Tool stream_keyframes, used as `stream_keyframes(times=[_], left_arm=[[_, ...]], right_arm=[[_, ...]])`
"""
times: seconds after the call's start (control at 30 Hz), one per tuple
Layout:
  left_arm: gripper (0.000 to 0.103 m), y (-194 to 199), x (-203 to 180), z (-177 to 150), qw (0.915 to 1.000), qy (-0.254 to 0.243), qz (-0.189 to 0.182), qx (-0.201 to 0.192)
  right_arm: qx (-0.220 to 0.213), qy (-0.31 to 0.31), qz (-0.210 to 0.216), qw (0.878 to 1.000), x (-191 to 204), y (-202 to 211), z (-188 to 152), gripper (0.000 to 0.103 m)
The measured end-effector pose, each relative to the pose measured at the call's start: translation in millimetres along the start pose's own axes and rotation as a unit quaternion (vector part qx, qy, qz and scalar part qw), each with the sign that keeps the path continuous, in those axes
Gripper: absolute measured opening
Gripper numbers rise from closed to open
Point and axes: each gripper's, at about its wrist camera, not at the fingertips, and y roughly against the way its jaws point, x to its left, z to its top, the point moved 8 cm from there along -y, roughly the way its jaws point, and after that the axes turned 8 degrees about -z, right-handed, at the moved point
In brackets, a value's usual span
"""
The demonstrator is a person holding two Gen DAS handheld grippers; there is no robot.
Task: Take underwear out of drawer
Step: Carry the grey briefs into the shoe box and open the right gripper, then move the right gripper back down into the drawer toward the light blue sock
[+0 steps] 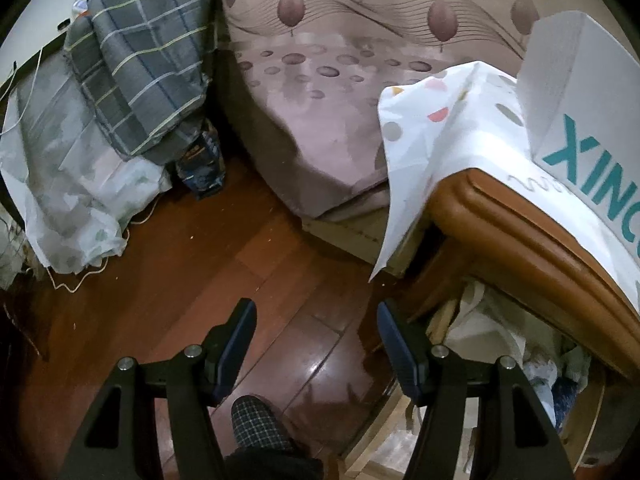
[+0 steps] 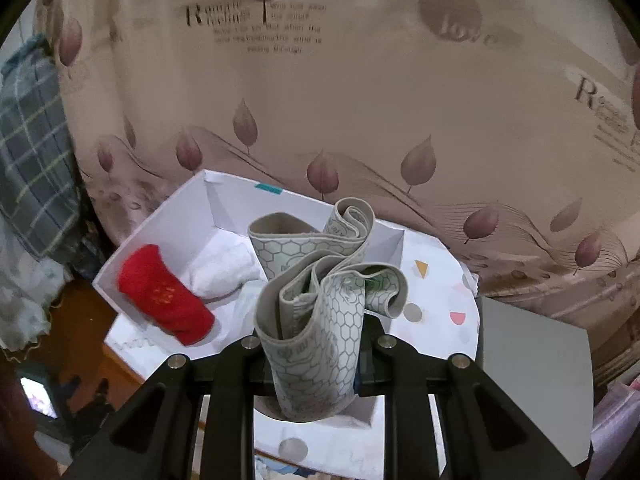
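a: what does the left wrist view show?

b: the left gripper [image 1: 316, 344] has its jaws partly apart with nothing between them, only the wooden floor [image 1: 192, 280] below. at the right edge of the picture is the open drawer [image 1: 500, 344], under the brown top of the nightstand [image 1: 532, 224]. soft clothes lie jumbled in it. i cannot count them.

a: what sits on the nightstand?

b: a spotted cloth [image 1: 440, 120] hangs over its front corner, and one white box [image 1: 580, 92] stands on the cloth.

a: now the right wrist view?

b: the right gripper [image 2: 316, 344] has its jaws pinched tight on the underwear [image 2: 320, 300], a grey piece with a honeycomb print. its stretchy band loops up over the jaws. it hangs in the air, above the near edge of the white box.

a: so which step is this?

b: i think the underwear is out of the drawer and is being carried to the box. the taking-out looks almost done.

a: what does the next move need?

b: i think the gripper should go over a bare part of the box, get low, then let go. the piece is floppy, so it could catch on the box wall.

a: what is in the box?

b: one red roll [image 2: 166, 294] by the left wall and one white bundle [image 2: 226, 270] beside it. so two things in the box, one held, two grippers.
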Motion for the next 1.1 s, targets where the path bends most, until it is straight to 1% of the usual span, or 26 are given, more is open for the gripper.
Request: stream_keyframes(times=[0.2,0.3,0.43,0.5,0.53,0.57,0.6,0.67,0.73,0.83,0.93,1.1], left_arm=[[0.064,-7.6,8.6,-3.9,0.9996,0.016,0.011,0.020],[0.064,-7.6,12.1,-5.3,0.9994,0.024,0.016,0.021],[0.064,-11.5,12.6,-7.5,0.9990,0.027,0.016,0.031],[0.064,-12.6,11.6,-7.9,0.9990,0.026,0.013,0.034],[0.064,-12.2,11.1,-8.1,0.9991,0.024,0.014,0.034],[0.064,-11.5,9.8,-7.8,0.9992,0.020,0.014,0.032],[0.064,-10.9,9.1,-7.9,0.9993,0.017,0.014,0.030],[0.064,-10.8,6.0,-7.3,0.9994,0.016,0.007,0.029],[0.064,-10.1,3.3,-6.6,0.9994,0.019,-0.005,0.027],[0.064,-7.7,-2.8,-5.1,0.9996,0.012,-0.014,0.021],[0.064,-6.6,-9.6,-4.3,0.9997,0.000,-0.018,0.016],[0.064,-11.9,-13.9,-7.3,0.9994,-0.005,-0.019,0.028]], right_arm=[[0.045,0.003,-0.009,0.999,7.8,-41.8,-11.0,0.021],[0.058,-0.003,-0.011,0.998,7.7,-56.1,-19.4,0.021],[0.076,-0.014,-0.001,0.997,9.1,-69.3,-28.4,0.028],[0.079,-0.017,0.005,0.997,10.8,-71.5,-30.7,0.033],[0.079,-0.020,0.009,0.997,11.5,-71.7,-31.9,0.037],[0.079,-0.022,0.011,0.997,11.4,-71.6,-32.2,0.044],[0.076,-0.023,0.009,0.997,10.8,-70.2,-31.7,0.049],[0.060,-0.021,0.002,0.998,9.6,-64.8,-26.8,0.062],[0.044,-0.019,-0.004,0.999,8.3,-57.1,-21.4,0.069],[0.031,-0.027,0.002,0.999,5.0,-44.0,-13.7,0.070],[0.016,-0.033,0.012,0.999,1.4,-28.5,-9.4,0.074],[0.007,-0.026,0.027,0.999,-0.6,-4.6,-15.9,0.074]])
